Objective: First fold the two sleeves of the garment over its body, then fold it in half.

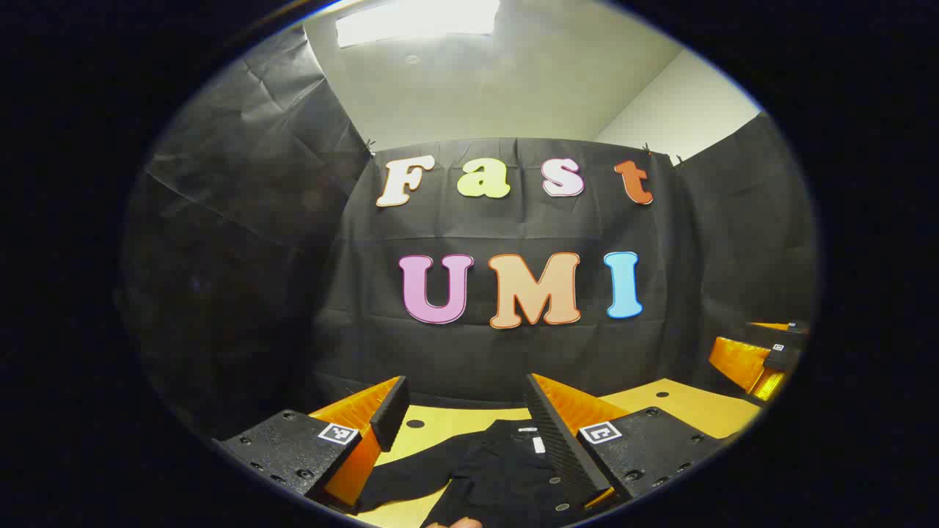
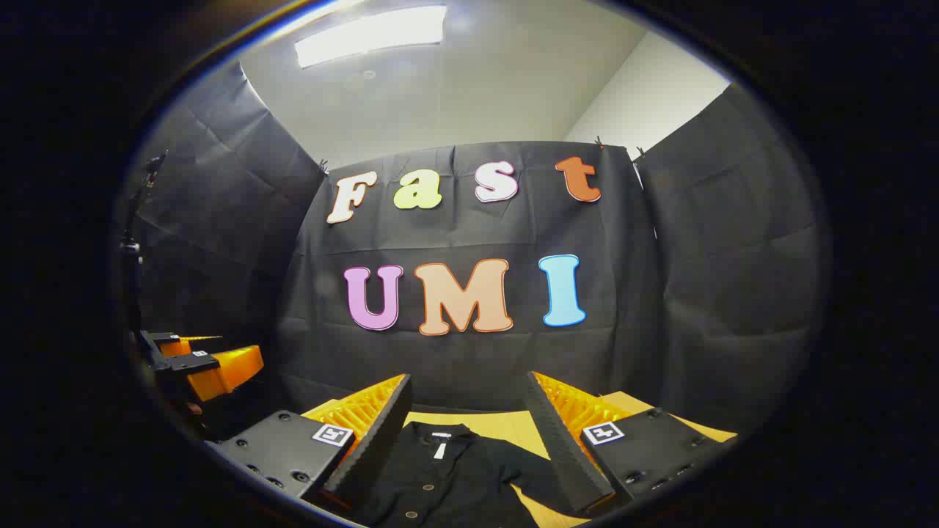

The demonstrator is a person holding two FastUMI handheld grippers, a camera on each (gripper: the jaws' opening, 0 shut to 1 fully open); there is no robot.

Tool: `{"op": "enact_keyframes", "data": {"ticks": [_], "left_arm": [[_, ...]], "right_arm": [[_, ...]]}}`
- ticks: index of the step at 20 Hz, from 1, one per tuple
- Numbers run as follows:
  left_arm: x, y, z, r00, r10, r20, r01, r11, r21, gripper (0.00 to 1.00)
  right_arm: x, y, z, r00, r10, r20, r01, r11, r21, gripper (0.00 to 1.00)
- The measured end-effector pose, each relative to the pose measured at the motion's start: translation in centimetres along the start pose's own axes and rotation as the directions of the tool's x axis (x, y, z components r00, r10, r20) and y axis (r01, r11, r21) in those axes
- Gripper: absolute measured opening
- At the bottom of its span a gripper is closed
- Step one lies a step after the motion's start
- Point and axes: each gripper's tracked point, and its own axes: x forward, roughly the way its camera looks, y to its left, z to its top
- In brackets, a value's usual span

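Step in hand: none of the folds looks started; this reads as the approach before the first sleeve fold.

Shirt (image 2: 447,477): a dark, buttoned shirt lies flat on the table (image 2: 513,425), collar toward the back wall, buttons up. In the right gripper view one short sleeve (image 2: 528,458) is spread out to the side, off the body. In the left gripper view the other sleeve (image 1: 411,469) likewise lies out on the bare tabletop.

Left gripper (image 1: 469,433): held above the shirt, jaws wide apart, nothing between them. It looks toward the wall, not down at the cloth.

Right gripper (image 2: 469,433): also above the shirt, jaws wide and empty, the collar showing between the two fingers.

Other gripper seen: each view catches the far tool at its edge, well apart from the shirt.

Next move calls for: tipping one gripper down to a sleeve's outer edge, closing on a single layer of cloth, then carrying it inward over the chest.

Watch for: dark thin fabric is likely to slip or bunch if pinched too shallow.
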Motion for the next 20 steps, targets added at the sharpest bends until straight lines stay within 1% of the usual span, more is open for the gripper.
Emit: {"op": "enact_keyframes", "data": {"ticks": [1,2,4,8,20], "left_arm": [[0.1,-0.1,0.3,1.0,0.005,0.006,-0.005,1.0,-0.007,0.93],[0.3,-0.1,0.5,1.0,0.011,0.005,-0.011,1.0,-0.008,0.92],[0.5,0.1,0.5,1.0,0.024,0.005,-0.024,1.0,0.0,0.92],[0.8,-0.2,1.1,0.999,0.029,0.013,-0.029,0.999,0.013,0.92],[1.4,0.4,0.7,0.999,0.052,0.001,-0.052,0.998,0.038,0.92]], "right_arm": [[0.1,-0.2,0.0,1.0,0.003,0.0,-0.003,1.0,-0.002,0.97],[0.3,-0.4,0.3,1.0,0.008,0.002,-0.008,1.0,-0.002,0.99],[0.6,-0.9,0.9,1.0,0.01,0.013,-0.01,1.0,-0.002,0.97],[1.2,-1.4,1.2,1.0,0.018,0.019,-0.018,1.0,-0.015,0.99],[2.5,-0.6,-0.3,0.998,0.056,-0.016,-0.056,0.998,-0.011,0.99]]}}
